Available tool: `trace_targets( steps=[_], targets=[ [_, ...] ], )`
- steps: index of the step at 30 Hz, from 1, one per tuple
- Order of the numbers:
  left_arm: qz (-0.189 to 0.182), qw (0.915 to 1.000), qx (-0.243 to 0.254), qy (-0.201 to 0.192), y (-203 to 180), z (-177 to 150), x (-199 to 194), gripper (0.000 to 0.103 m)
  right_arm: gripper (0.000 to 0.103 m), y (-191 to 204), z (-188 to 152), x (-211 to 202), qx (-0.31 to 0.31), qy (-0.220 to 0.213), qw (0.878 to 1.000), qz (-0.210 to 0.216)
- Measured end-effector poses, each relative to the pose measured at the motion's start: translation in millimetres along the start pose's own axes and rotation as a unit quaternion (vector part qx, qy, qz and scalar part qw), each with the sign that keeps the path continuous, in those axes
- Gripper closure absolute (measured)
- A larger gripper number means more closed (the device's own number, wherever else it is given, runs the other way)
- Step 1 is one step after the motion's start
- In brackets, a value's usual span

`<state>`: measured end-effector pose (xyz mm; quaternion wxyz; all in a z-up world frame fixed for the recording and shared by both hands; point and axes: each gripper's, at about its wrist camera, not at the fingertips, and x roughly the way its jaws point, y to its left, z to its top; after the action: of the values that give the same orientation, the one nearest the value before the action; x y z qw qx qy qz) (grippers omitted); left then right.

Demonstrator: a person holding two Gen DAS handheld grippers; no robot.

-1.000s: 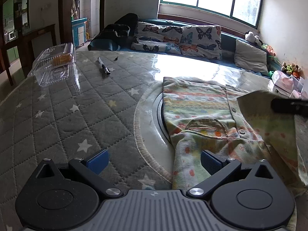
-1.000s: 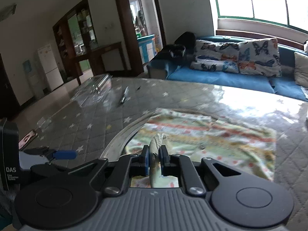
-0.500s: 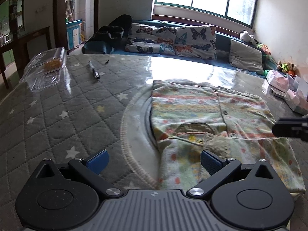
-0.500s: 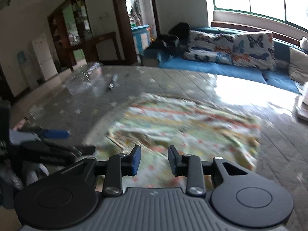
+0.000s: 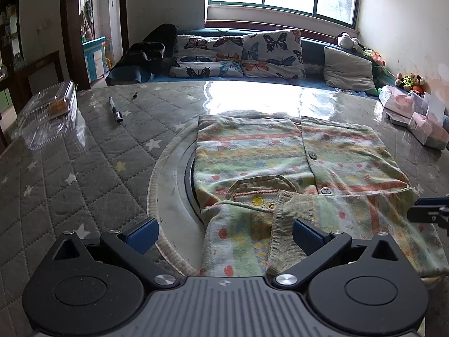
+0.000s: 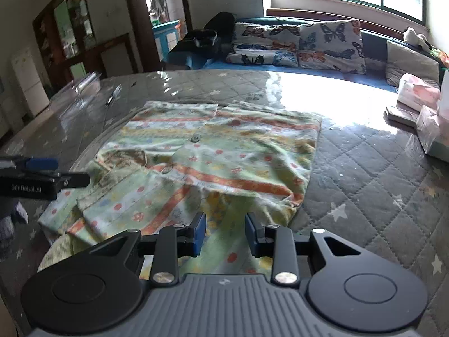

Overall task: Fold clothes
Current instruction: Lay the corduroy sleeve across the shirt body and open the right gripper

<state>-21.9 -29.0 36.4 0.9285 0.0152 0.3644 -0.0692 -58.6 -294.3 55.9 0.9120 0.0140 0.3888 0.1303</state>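
At the bottom of each wrist view the left gripper gapes wide and the right gripper stands partly parted, both empty. The shirt lies mid-frame, sleeves folded in. Risk: a loose sleeve slipping open when regripped. Pen upper left.

A second earlier the right gripper had pinched a fold of the patterned shirt between its pads; since then it let go, and its jaws stood apart with nothing between them, just above the shirt's near edge. The raised right side of the shirt dropped flat onto the shirt's front, its sleeve lying across the collar.
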Motion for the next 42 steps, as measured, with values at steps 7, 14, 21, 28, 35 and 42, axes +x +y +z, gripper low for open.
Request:
trace_targets(
  steps=[7,14,21,28,35,42],
  targets=[
    [-0.004,0.9999,0.014,-0.006,-9,6,3,0.000,0.074,-10,6,17,0.012,0.002,1.000,-0.015],
    [-0.005,0.9996,0.027,0.003,-16,6,10,0.000,0.077,-12,5,11,0.009,0.005,1.000,-0.007],
    [-0.005,0.9986,0.051,0.006,-23,1,13,0.000,0.076,1,-9,-9,-0.037,0.025,0.999,0.004],
    [0.002,0.9974,0.071,0.010,-30,-10,15,0.000,0.076,9,-30,-20,-0.053,0.035,0.998,0.001],
    [0.003,0.9969,0.079,0.000,-32,-15,4,0.000,0.070,15,-33,-32,-0.067,0.021,0.998,-0.002],
    [0.005,0.9966,0.082,0.009,-33,-23,9,0.000,0.069,20,-39,-26,-0.076,0.030,0.997,-0.002]
  ],
)
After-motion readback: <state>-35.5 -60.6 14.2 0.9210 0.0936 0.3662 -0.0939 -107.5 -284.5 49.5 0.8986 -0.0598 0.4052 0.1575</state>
